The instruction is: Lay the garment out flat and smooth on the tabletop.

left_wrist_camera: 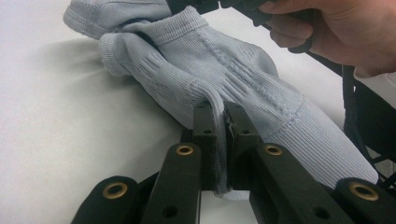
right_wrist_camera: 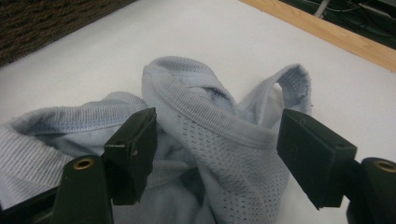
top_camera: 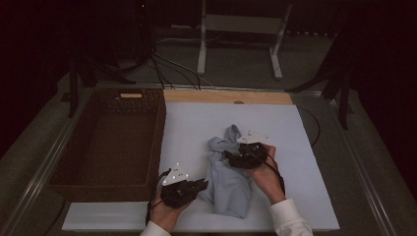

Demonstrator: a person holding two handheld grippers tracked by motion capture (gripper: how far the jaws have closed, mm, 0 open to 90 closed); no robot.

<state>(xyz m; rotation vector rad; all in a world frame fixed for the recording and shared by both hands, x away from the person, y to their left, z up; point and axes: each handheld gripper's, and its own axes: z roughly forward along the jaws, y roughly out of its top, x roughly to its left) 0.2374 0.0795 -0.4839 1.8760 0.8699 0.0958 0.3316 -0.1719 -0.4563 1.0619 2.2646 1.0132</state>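
- Left hand-held gripper (left_wrist_camera: 223,122) is clamped tight on a fold of the pale-blue socks (left_wrist_camera: 224,74).
- Right hand-held gripper (right_wrist_camera: 217,149) stands wide open astride the sock cuffs, gripping nothing.

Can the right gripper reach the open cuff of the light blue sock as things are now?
Probably yes: the right gripper stands open, the sock cuff lies between its jaws, nothing blocking.

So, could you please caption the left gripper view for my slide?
Left gripper shut on a fold of light blue sock lying on the white table.
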